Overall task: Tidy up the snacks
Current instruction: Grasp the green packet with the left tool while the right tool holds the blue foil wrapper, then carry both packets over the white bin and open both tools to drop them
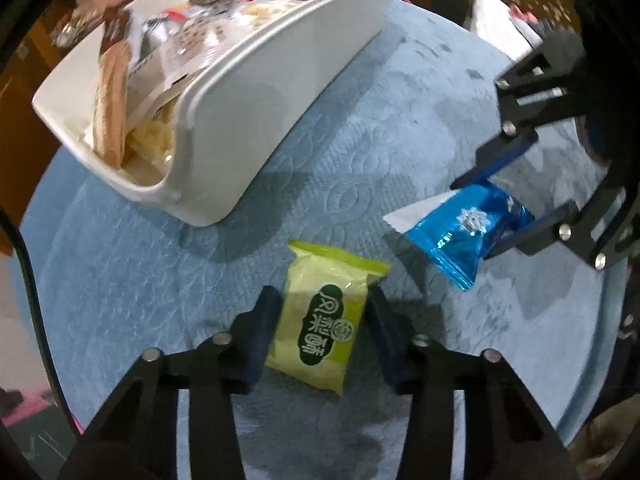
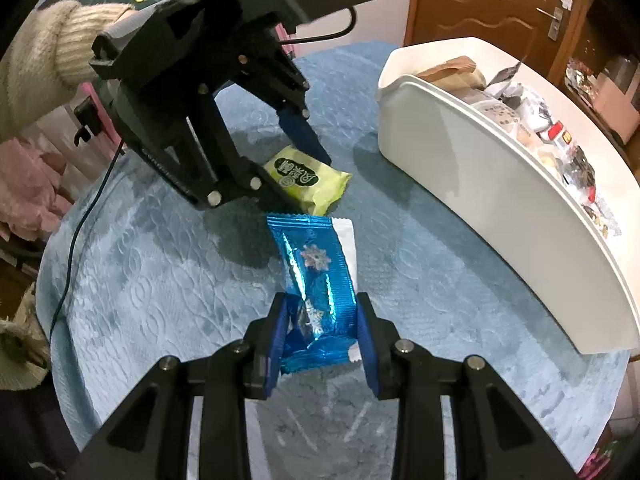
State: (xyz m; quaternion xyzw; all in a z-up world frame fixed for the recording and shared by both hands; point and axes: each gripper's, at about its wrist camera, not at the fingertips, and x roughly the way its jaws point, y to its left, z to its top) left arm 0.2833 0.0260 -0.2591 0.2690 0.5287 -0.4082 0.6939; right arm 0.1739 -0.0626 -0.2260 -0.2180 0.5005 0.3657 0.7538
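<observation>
On blue cloth [image 1: 360, 160], yellow-green packet [image 1: 324, 320], glossy blue packet [image 2: 316, 292]

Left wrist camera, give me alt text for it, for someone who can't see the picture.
The left gripper closes on a yellow-green snack packet lying on a blue quilted cloth. To the right, the right gripper holds a shiny blue snack packet. A white bin full of snacks stands behind.

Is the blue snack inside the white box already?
No, the blue snack is outside the white box, between the right gripper's fingers.
</observation>
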